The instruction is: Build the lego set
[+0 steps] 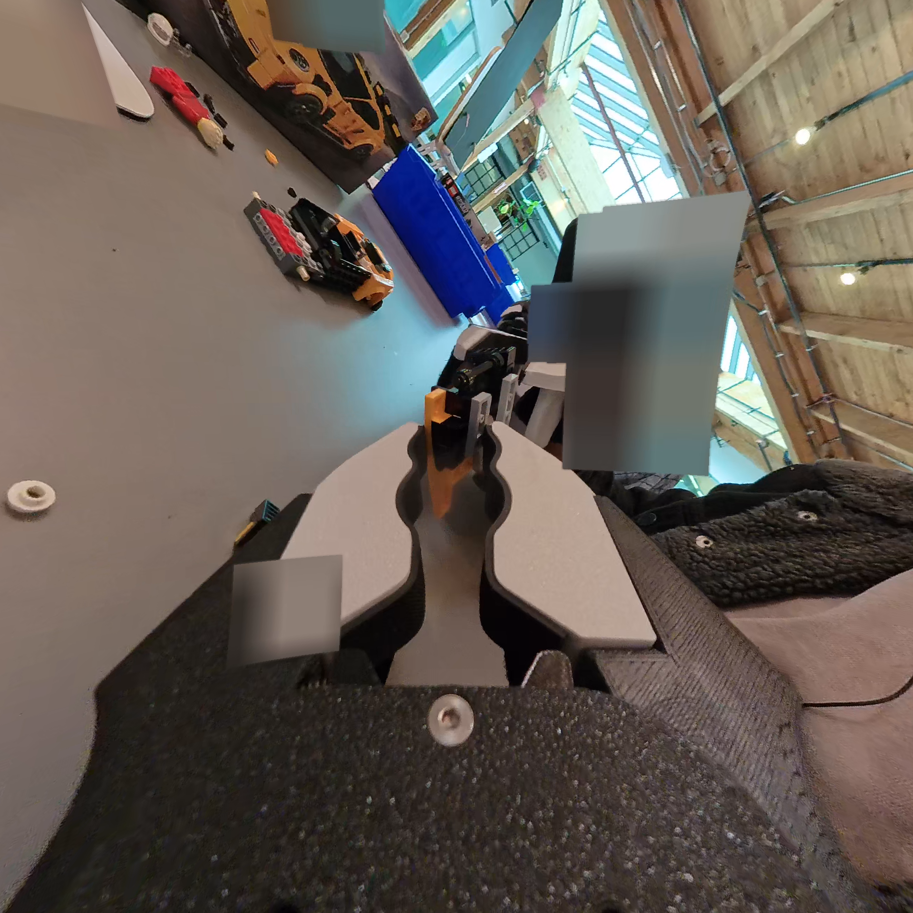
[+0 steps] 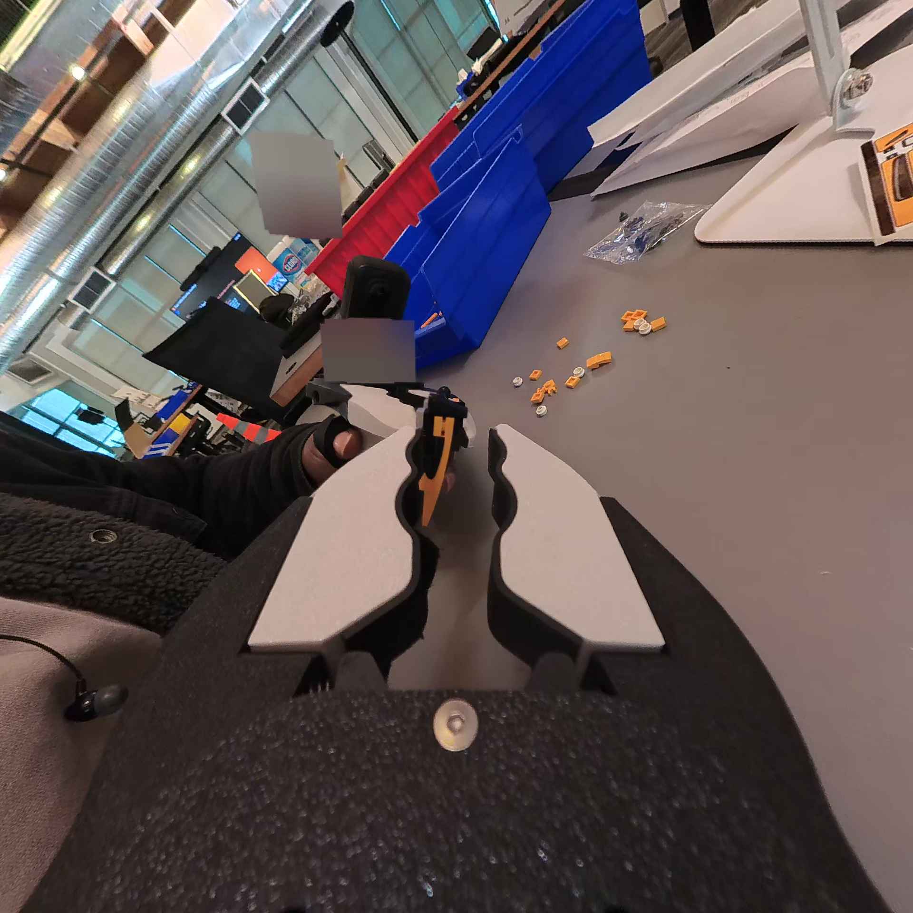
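Clamped in the left tool [image 1: 452, 435] above the desk [image 1: 148, 395], the small orange-and-black sub-assembly [image 1: 444, 459] meets the spread right tool [image 2: 449, 435], which apparently must close and press its parts together.

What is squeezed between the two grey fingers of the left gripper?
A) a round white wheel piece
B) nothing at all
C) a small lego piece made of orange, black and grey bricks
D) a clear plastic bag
C: in the left wrist view the left gripper has its grey fingers closed in on the small orange, black and grey lego sub-assembly, held up off the grey table.
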